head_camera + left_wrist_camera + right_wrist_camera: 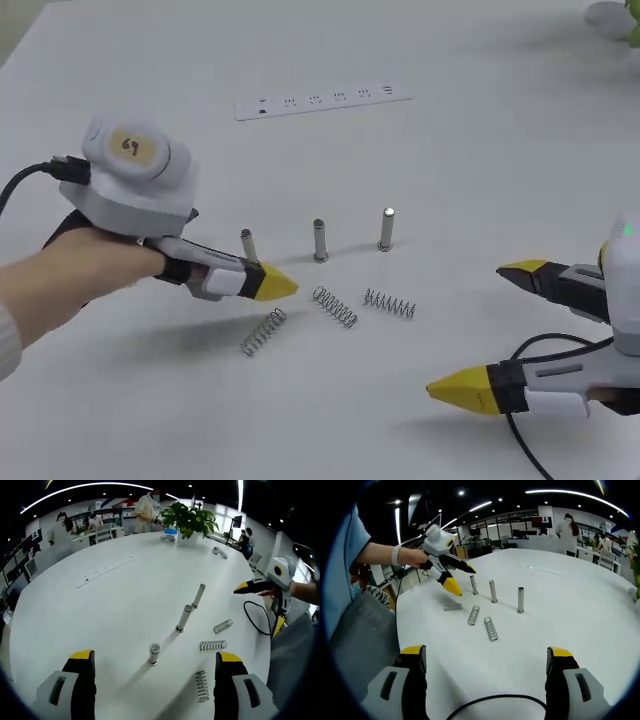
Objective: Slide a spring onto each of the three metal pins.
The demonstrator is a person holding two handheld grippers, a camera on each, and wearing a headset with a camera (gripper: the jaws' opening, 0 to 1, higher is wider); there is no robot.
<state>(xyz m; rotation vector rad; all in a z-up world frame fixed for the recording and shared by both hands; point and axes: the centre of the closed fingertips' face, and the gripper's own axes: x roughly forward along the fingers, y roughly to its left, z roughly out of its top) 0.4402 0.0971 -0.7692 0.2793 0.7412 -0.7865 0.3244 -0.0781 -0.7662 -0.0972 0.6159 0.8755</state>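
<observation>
**Springs lying loose, pins bare**

Three pins are standing upright in a row on the table. Three springs are lying just in front of them. The left gripper is hovering by the end pin with its jaws wide. The right gripper is hanging well apart, its jaws also wide.

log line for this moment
left gripper: open, empty | right gripper: open, empty | springs: three loose on table | pins: three upright, bare | fitted: none

Left gripper covers base of left pin.
</observation>
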